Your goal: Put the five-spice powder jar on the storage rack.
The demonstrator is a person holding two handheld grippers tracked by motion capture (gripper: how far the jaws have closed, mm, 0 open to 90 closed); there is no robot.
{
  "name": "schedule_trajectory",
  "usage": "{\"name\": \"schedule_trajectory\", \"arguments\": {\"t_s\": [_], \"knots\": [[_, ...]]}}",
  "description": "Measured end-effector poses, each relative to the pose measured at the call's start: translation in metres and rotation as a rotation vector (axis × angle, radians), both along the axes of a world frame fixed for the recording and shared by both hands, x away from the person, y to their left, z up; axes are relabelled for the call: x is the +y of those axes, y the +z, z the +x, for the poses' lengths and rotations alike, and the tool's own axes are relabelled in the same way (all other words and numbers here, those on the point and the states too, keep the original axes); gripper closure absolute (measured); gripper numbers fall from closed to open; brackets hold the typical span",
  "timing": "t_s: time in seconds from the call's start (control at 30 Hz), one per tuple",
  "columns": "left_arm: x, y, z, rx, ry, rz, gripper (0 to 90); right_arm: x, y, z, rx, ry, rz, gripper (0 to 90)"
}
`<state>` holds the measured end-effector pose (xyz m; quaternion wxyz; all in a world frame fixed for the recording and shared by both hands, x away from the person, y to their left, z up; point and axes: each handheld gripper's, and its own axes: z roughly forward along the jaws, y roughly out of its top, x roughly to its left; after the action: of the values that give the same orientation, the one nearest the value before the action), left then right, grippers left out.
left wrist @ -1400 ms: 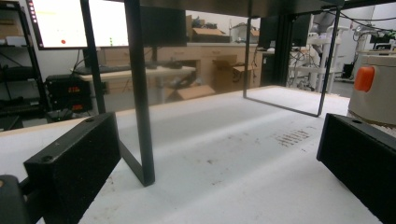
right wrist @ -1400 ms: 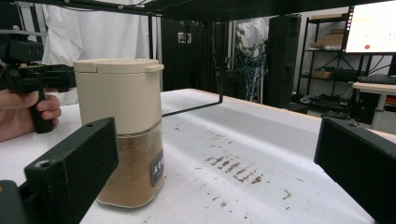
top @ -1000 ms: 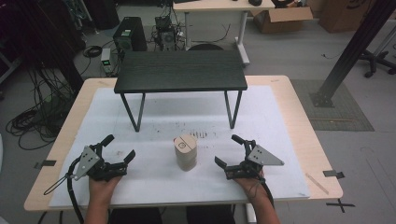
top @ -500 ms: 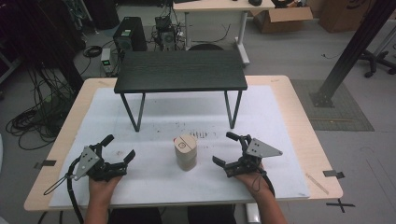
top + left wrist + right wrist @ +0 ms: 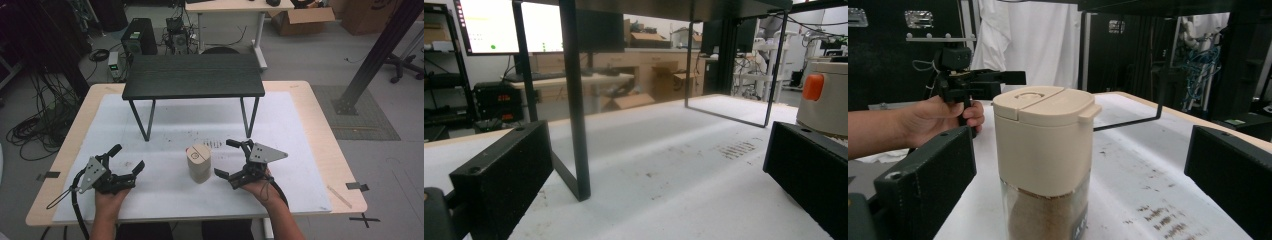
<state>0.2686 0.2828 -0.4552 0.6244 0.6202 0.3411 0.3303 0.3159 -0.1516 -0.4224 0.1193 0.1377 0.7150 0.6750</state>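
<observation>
Item 1: beige canister (image 5: 199, 163), upright on the white mat (image 5: 200, 125), lid hinged shut, brown granules visible in its clear base. It stands between the 2 grippers, closer to the right one.

Item 2: right gripper (image 5: 234, 161), jaws spread wide, nothing between them yet; the canister sits just ahead of the gap, apart from both fingers (image 5: 923, 185), with free mat on either side.

Item 3: left gripper (image 5: 127, 157), jaws likewise spread and holding nothing, well apart from the canister. Bare mat lies ahead of its fingers (image 5: 504, 175).

Item 4: black stand (image 5: 192, 76), beyond both sets of fingertips; its thin legs bound the far working room.
</observation>
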Motion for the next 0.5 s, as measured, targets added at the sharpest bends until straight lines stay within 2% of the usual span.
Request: {"name": "schedule_trajectory", "arguments": {"t_s": [0.5], "knots": [[0.0, 0.0, -0.0001, -0.002, -0.001, 0.0, 0.2, 0.0093, 0.0013, 0.0055, 0.007, 0.025, -0.021, 0.0]]}}
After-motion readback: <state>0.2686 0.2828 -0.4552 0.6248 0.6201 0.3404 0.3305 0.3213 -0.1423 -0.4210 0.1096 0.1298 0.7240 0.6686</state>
